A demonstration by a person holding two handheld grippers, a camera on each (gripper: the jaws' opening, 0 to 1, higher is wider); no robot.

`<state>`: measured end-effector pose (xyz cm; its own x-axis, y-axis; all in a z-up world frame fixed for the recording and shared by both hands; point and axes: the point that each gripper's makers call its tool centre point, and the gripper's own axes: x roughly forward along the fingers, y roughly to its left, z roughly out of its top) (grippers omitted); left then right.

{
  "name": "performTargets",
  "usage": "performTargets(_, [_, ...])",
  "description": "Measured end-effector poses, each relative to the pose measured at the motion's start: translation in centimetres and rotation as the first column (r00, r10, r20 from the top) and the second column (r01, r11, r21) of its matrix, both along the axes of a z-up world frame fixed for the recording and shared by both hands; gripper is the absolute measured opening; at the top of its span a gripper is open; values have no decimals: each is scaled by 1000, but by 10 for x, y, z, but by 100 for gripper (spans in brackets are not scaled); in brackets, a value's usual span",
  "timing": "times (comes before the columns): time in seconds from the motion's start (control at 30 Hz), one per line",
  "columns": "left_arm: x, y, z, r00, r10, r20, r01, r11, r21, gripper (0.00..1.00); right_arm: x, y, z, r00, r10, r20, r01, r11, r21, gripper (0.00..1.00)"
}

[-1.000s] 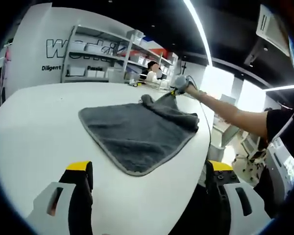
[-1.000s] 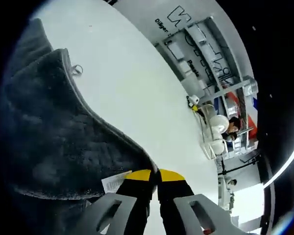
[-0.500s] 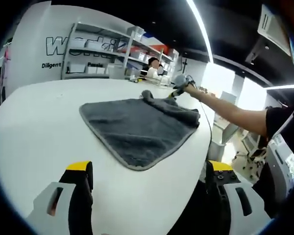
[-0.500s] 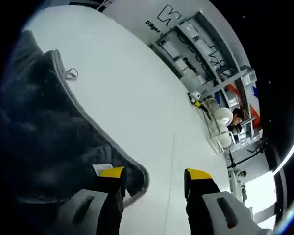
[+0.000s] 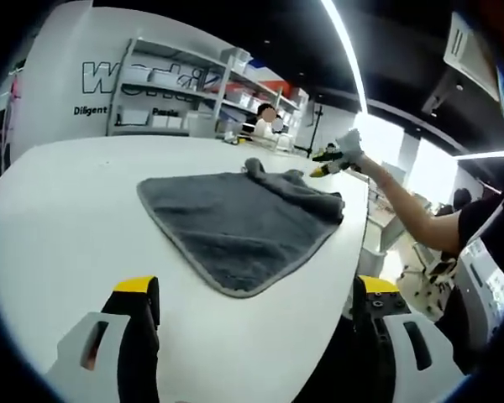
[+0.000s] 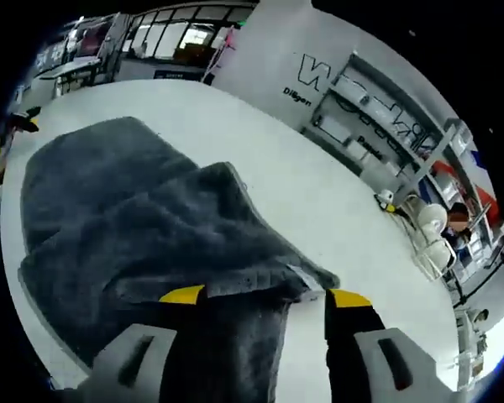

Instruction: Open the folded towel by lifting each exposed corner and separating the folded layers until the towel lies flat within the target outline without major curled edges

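Grey towel part-folded on white table, reaching its right edge. Both grippers' jaws wide apart, empty; right gripper raised above far corner.

Right gripper released towel corner, lifted away.

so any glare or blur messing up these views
Left gripper view: ceiling light strip and bright window blow out, towel stays sharp, table edge bows from fisheye. Right gripper view: even light, towel sharp, shelves curve and soften near the rim.
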<state>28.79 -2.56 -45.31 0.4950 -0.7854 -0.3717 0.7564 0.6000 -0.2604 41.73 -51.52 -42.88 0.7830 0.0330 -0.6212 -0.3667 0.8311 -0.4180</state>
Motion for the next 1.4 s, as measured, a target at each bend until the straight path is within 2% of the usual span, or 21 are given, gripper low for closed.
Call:
performTargets(0.07, [0, -2, 0, 1000, -4, -1, 4, 1000, -5, 94, -4, -11, -8, 1000, -27, -16, 27, 1000, 13, 28])
performTargets(0.1, [0, -3, 0, 1000, -8, -1, 8, 1000, -6, 94, -6, -19, -15, 998, -63, -32, 64, 997, 40, 24])
performTargets(0.17, [-1, -6, -1, 1000, -16, -2, 16, 1000, -5, 93, -7, -35, -35, 990, -109, -89, 115, 991, 73, 22])
performTargets(0.2, [-2, -6, -1, 1000, -19, -2, 19, 1000, -4, 93, -7, -41, -43, 986, -127, -107, 137, 986, 91, 17])
performTargets(0.3, [-4, -8, -2, 1000, -27, -5, 27, 1000, 0, 93, -6, -48, -60, 977, -160, -144, 182, 970, 161, 13])
performTargets(0.37, [-4, -7, -2, 1000, -25, -8, 25, 1000, 2, 93, -8, -53, -71, 968, -170, -187, 202, 965, 170, 13])
performTargets(0.4, [-5, -6, -1, 1000, -23, -8, 23, 1000, 3, 93, -10, -54, -75, 964, -172, -203, 209, 962, 178, 10])
performTargets(0.43, [-5, -5, -1, 1000, -21, -5, 21, 1000, 4, 93, -7, -47, -72, 969, -163, -184, 206, 946, 250, 9])
performTargets(0.5, [-5, -3, 0, 1000, -14, -4, 14, 1000, 6, 93, -11, -45, -75, 962, -182, -202, 235, 930, 283, 6])
performTargets(0.57, [-5, -2, 1, 1000, -8, -1, 8, 1000, 6, 93, -13, -39, -75, 966, -161, -201, 217, 929, 300, 2])
performTargets(0.67, [-5, -2, 1, 1000, -5, 0, 5, 1000, 2, 93, -15, -38, -76, 970, -155, -187, 206, 932, 299, 0])
performTargets(0.8, [-6, -3, -1, 1000, -14, -11, 14, 1000, 6, 93, -21, -39, -75, 971, -169, -170, 217, 923, 317, 0])
performTargets(0.9, [-7, -3, -2, 1000, -14, -13, 14, 1000, 9, 93, -26, -51, -74, 967, -185, -173, 232, 922, 310, 0])
performTargets(0.97, [-7, -3, -1, 1000, -13, -10, 13, 1000, 8, 93, -36, -55, -74, 965, -199, -172, 242, 927, 288, 0])
performTargets(1.4, [-7, -5, 0, 1000, -18, -9, 18, 1000, 9, 93, -64, -121, -73, 930, -331, -157, 358, 914, 193, 0])
